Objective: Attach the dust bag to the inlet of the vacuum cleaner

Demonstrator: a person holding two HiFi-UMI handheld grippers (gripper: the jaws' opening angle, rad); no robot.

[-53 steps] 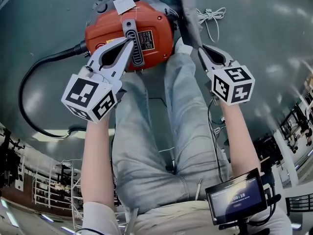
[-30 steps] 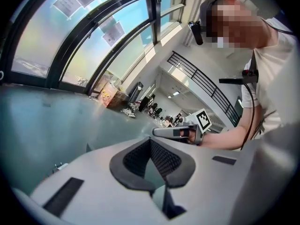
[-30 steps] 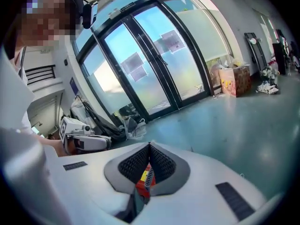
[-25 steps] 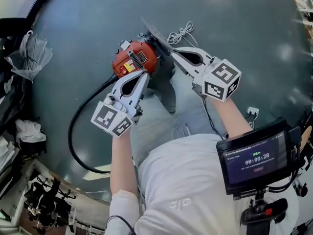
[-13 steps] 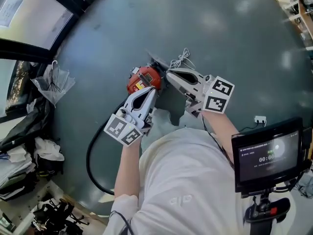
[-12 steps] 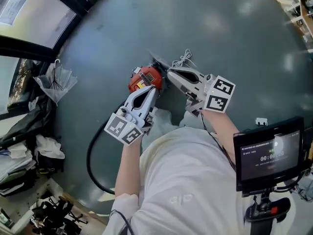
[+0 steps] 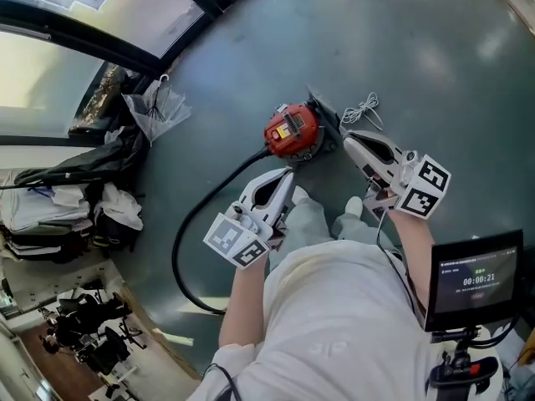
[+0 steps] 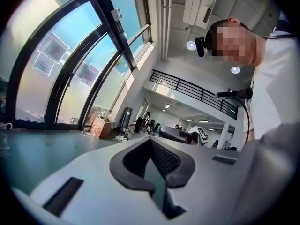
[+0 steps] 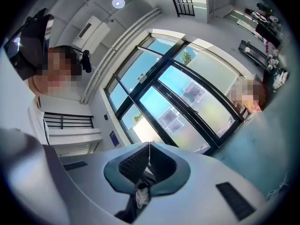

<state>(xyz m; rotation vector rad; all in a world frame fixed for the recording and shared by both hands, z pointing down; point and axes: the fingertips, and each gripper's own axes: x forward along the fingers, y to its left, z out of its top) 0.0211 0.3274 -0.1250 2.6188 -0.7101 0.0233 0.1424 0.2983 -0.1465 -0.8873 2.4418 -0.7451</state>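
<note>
Much open floor (image 7: 435,57) right of vacuum cleaner (image 7: 291,129); clutter (image 7: 100,211) left.

The vacuum cleaner (image 7: 291,129) is glossy red plastic; the floor (image 7: 435,65) smooth, shiny.

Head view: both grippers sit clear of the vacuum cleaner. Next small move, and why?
Probably lower the right gripper toward the dust bag beside the red vacuum cleaner. Both it and the left gripper have jaws together, holding nothing, and this view cannot show whether the bag is seated on the inlet.
</note>
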